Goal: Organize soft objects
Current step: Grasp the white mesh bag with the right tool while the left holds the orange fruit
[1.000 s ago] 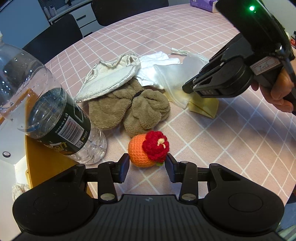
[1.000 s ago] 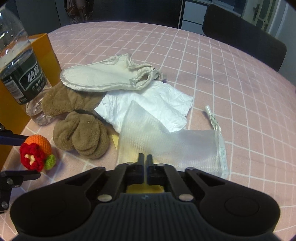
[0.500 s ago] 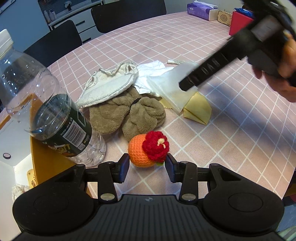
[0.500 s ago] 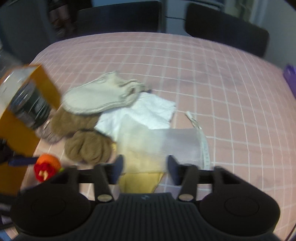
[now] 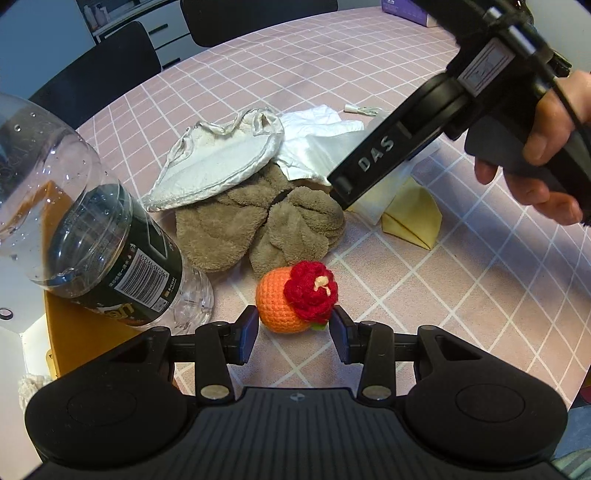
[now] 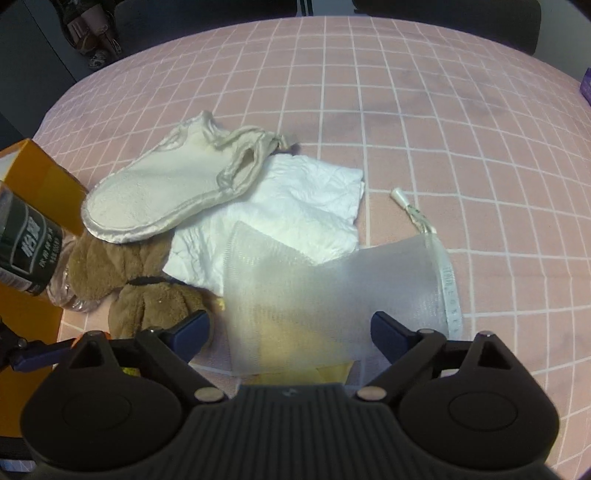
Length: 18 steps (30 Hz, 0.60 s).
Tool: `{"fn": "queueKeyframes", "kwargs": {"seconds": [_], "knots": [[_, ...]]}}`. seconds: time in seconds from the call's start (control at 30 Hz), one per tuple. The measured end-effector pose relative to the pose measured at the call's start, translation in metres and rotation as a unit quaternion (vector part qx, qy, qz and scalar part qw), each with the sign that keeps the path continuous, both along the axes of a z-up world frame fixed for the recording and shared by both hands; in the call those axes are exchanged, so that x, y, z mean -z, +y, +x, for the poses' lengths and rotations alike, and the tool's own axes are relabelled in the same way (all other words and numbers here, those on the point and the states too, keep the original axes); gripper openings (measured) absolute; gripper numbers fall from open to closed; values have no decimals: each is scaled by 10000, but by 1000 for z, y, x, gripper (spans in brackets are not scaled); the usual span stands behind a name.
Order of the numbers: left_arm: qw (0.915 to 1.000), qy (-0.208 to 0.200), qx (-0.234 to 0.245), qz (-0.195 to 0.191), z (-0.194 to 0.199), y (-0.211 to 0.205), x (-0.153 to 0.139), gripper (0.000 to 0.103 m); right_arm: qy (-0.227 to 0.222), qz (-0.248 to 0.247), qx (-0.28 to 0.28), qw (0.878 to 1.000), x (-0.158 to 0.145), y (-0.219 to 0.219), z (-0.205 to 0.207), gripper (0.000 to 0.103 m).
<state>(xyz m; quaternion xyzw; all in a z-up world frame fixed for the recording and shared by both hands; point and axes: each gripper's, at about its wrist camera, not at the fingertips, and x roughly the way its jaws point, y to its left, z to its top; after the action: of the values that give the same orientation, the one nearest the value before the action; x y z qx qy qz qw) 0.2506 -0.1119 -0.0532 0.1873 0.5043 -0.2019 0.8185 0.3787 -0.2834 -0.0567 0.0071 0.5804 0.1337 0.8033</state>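
My left gripper [image 5: 293, 330] is shut on an orange crochet ball with a red flower [image 5: 295, 301], held just above the pink checked table. My right gripper [image 6: 291, 328] is open, its jaws wide apart over a translucent mesh pouch [image 6: 325, 291] that lies on a yellow cloth [image 5: 413, 221]. Behind lie a white cloth [image 6: 295, 214], a cream slipper [image 6: 170, 195] and a brown towel [image 5: 258, 225]. The right gripper's body [image 5: 406, 140] hangs over the pile in the left wrist view.
A clear water bottle with a dark label [image 5: 92, 236] stands against an orange box [image 6: 37, 177] at the left. Dark chairs [image 5: 92, 74] stand beyond the table's far edge. A purple tissue box [image 5: 406, 11] sits at the far right.
My right gripper was shut a second ago and has opened wide; it lifted, then came back low over the mesh pouch. My left gripper has kept its hold on the crochet ball.
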Motion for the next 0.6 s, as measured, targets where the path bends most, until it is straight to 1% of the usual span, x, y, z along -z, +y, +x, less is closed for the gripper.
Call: {"fn": "queueKeyframes", "kwargs": {"seconds": [0.03, 0.07, 0.1, 0.13, 0.17, 0.2, 0.27, 0.3, 0.33, 0.37, 0.43, 0.6], "knots": [[10000, 5, 5, 4, 1, 0, 0, 47, -92, -46, -11, 9999, -1, -1, -1, 80], [10000, 9, 11, 7, 2, 0, 1, 47, -171, -96, -23, 9998, -1, 0, -2, 74], [10000, 15, 13, 11, 2, 0, 1, 47, -210, -129, -51, 9997, -2, 1, -2, 70], [10000, 22, 13, 13, 3, -1, 1, 47, -247, -147, -68, 9996, -4, 2, -3, 59], [10000, 29, 11, 10, 3, -1, 2, 47, -276, -167, -79, 9994, -5, 2, -4, 46], [10000, 31, 9, 8, 3, -1, 3, 47, -287, -181, -82, 9994, -5, 2, -4, 40], [10000, 25, 4, 2, 3, -2, 3, 47, -272, -161, -11, 9995, -5, -3, -4, 18], [10000, 17, 4, -5, 1, -1, 2, 47, -237, -103, 49, 9997, -6, -8, -3, 15], [10000, 13, 3, -12, 0, -1, 2, 47, -191, -44, 98, 9998, -6, -12, -2, 9], [10000, 10, 4, -19, -2, -1, 2, 47, -165, -9, 137, 9998, -6, -15, -2, 5], [10000, -2, 16, -25, -4, 0, 0, 47, -196, -34, 133, 9997, -8, -20, -6, 3], [9999, -111, 62, -92, -13, 2, -8, 47, -478, -67, 8, 9988, -36, -21, -31, 3]]}}
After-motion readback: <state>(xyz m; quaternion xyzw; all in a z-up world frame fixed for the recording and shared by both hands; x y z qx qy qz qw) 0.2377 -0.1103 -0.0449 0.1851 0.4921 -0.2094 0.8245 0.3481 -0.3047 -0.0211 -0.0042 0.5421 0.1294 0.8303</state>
